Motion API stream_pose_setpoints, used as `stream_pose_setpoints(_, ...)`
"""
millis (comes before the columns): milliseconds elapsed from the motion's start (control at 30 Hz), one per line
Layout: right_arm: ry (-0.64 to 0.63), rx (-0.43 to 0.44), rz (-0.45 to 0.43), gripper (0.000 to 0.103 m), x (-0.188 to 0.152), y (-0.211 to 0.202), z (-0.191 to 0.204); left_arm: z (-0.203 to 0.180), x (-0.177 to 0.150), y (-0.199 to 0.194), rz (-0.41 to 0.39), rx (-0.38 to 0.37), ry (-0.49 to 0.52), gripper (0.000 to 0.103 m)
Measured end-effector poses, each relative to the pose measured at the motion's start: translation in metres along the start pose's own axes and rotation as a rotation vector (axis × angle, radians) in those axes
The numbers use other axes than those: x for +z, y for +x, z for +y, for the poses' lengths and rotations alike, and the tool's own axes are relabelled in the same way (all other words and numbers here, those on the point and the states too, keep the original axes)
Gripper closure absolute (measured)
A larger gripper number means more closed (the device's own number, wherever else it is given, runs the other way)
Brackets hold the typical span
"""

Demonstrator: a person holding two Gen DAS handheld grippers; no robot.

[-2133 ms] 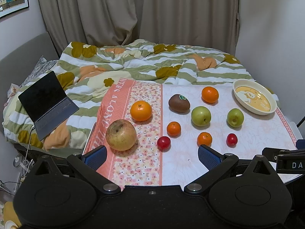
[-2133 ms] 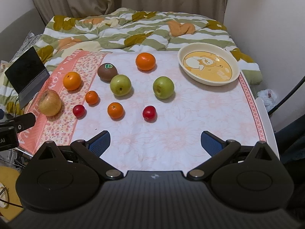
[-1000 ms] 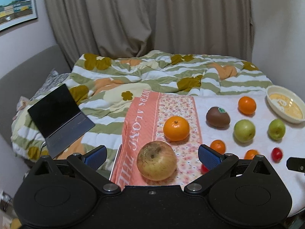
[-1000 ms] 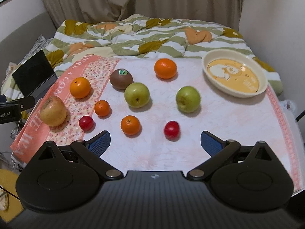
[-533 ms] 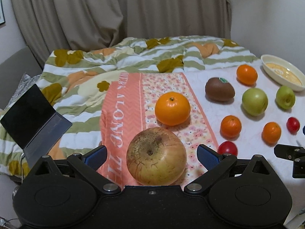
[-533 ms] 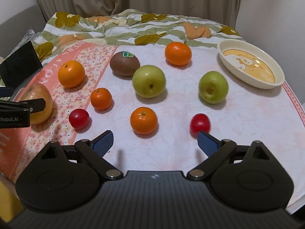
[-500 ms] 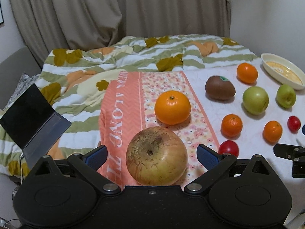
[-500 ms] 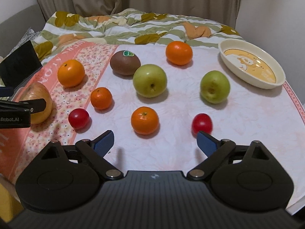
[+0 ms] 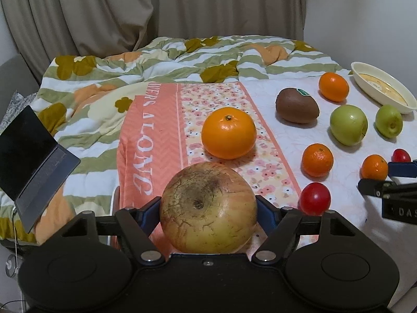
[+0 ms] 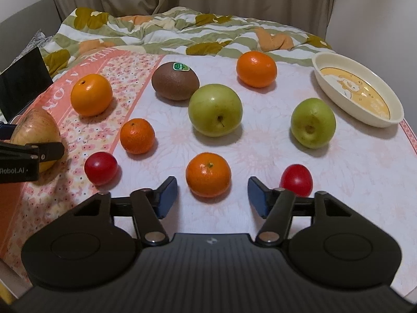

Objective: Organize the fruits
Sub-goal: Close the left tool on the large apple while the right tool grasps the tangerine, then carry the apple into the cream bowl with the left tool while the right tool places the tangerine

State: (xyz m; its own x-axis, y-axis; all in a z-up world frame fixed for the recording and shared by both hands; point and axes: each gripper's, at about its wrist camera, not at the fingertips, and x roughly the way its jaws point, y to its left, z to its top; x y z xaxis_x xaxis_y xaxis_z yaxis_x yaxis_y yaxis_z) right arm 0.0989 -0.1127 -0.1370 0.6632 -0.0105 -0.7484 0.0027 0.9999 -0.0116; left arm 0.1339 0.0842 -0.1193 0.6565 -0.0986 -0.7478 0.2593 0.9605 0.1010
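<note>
My left gripper (image 9: pixel 207 207) is shut on a large yellow-brown apple (image 9: pixel 208 208) at the table's near left edge; the apple also shows in the right wrist view (image 10: pixel 35 131). My right gripper (image 10: pixel 212 197) is open, its fingers on either side of a small orange mandarin (image 10: pixel 208 174) without touching it. A small red fruit (image 10: pixel 297 180) lies just right of it. Around them lie a second red fruit (image 10: pixel 100 168), another mandarin (image 10: pixel 136 135), two large oranges (image 10: pixel 91 95) (image 10: pixel 256 69), a kiwi (image 10: pixel 176 80) and two green apples (image 10: pixel 215 109) (image 10: pixel 312 122).
A cream oval dish (image 10: pixel 357 88) stands empty at the far right of the table. A striped quilt on a bed (image 9: pixel 182 60) lies behind the table. An open laptop (image 9: pixel 28 154) rests on the bed at the left. Wall and curtains stand behind.
My left gripper moved forward and closed its fingers on the big yellow-brown apple. My right gripper moved forward and lower, bringing the small mandarin between its open fingers.
</note>
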Motion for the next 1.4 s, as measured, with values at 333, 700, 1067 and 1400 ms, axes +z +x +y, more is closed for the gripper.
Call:
stream_pose_setpoints(333,0.002,0.013,-0.021,0.050,0.003,0.000,0.000,0.003,-0.004,-0.006,-0.006,-0.019,-0.024,0.025)
stream_pose_setpoints(700,-0.002,0.024,-0.067,0.051,0.009,-0.025,-0.005,-0.003,-0.006,-0.041,-0.050,0.000,-0.038,0.025)
stream_pose_setpoints(1067,0.021,0.063,-0.124,0.051,0.017,-0.078,-0.052,-0.050,0.014,-0.100,-0.094,0.060,-0.065,0.025)
stream_pose_setpoints(1400,0.004,0.071,-0.156,0.051,0.031,-0.121,-0.155,-0.141,0.051,-0.129,-0.164,0.086,-0.134,0.025)
